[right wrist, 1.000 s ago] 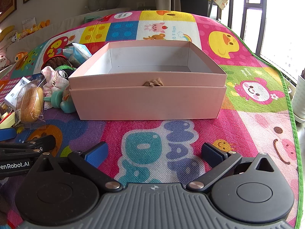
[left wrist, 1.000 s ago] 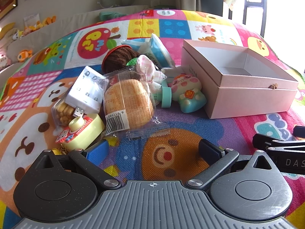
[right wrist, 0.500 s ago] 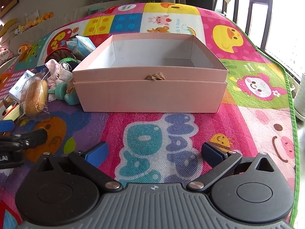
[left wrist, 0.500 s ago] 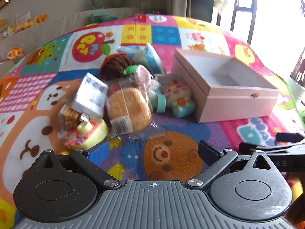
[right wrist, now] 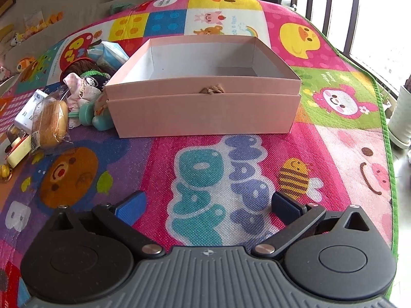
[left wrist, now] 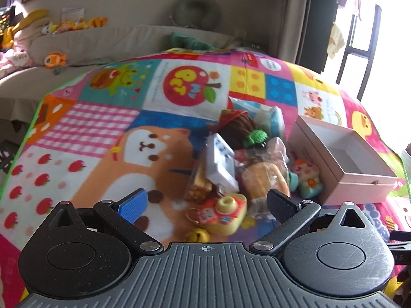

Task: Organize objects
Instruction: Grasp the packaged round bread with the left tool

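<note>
An open, empty pink box [right wrist: 205, 107] stands on the colourful play mat; it also shows at the right of the left wrist view [left wrist: 344, 159]. A pile of small things lies left of it: a wrapped bun [left wrist: 264, 179] [right wrist: 50, 124], a white packet [left wrist: 222, 165], a yellow toy camera [left wrist: 226, 214], a brown yarn ball [left wrist: 237, 128], a mint toy [left wrist: 307, 181] and a blue tissue pack [right wrist: 109, 52]. My left gripper [left wrist: 206, 204] is open and empty, above the mat just before the toy camera. My right gripper [right wrist: 208, 206] is open and empty, in front of the box.
A beige sofa [left wrist: 102, 43] with plush toys runs along the back wall. The mat's green edge [right wrist: 385, 133] lies at the right, with a white pot [right wrist: 400, 118] and window bars beyond it. A small gold bell [left wrist: 197, 236] lies by the toy camera.
The left gripper has lifted and swung left, so the pile and box now sit lower right in its view. The right gripper has risen a little and looks down on the box.
</note>
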